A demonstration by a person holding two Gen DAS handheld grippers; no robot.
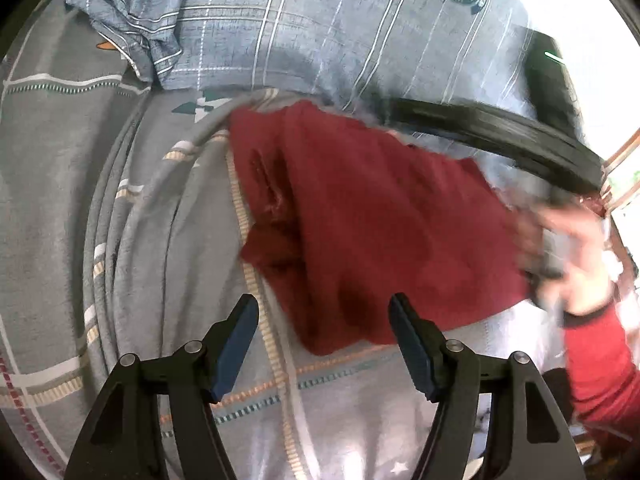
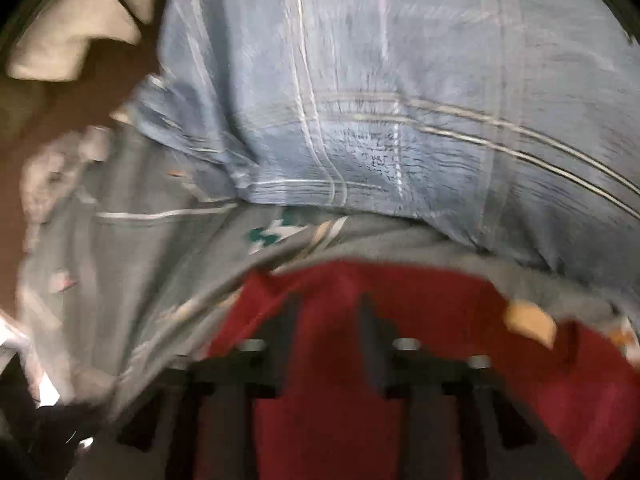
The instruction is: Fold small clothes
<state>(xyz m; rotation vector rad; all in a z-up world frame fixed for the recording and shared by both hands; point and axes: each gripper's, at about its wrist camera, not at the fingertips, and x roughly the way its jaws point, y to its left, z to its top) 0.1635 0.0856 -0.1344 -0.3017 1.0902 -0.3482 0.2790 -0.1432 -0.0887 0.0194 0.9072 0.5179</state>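
Note:
A small dark red garment (image 1: pixel 360 220) lies spread and partly creased on a grey patterned bedsheet (image 1: pixel 120 220). My left gripper (image 1: pixel 324 324) is open and empty, its fingertips at the garment's near edge. The right gripper's black body (image 1: pixel 500 136) and the hand holding it (image 1: pixel 576 256) are at the garment's far right edge, blurred. In the right wrist view the right gripper (image 2: pixel 328 320) is blurred, its fingers (image 2: pixel 370 340) a little apart over the red garment (image 2: pixel 400 320), which fills the space between and below them. Whether cloth is pinched does not show.
A blue-grey checked quilt (image 1: pixel 320 32) is bunched along the far side, seen also in the right wrist view (image 2: pixel 380 100). A brown floor and a pale object (image 2: pixel 80 32) lie beyond the bed at left. A red sleeve (image 1: pixel 600 368) is at the lower right.

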